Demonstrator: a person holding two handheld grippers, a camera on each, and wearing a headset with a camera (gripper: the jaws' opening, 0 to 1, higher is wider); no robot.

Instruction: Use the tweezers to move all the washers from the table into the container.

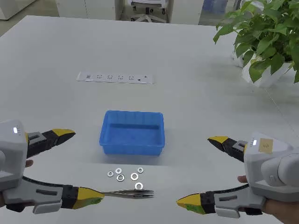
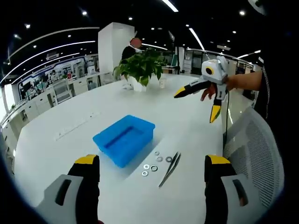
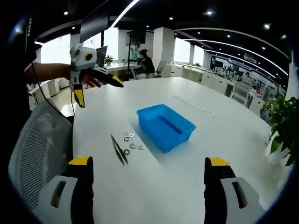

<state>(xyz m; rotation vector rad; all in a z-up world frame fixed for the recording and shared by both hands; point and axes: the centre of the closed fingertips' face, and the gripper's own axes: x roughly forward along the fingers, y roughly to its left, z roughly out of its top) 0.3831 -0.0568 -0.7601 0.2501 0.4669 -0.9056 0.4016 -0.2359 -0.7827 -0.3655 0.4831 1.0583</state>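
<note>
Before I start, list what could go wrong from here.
The tweezers lie flat, right by the nearest washer; the open left gripper could knock it away while grabbing them. The washers are thin and flat on the table, so they may slip from the tips short of the blue container.

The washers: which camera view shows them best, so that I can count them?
The head view: it looks down on the washers, six separate rings between the blue container and the tweezers. Both gripper views show them smaller, as tiny rings beside the tweezers.
</note>
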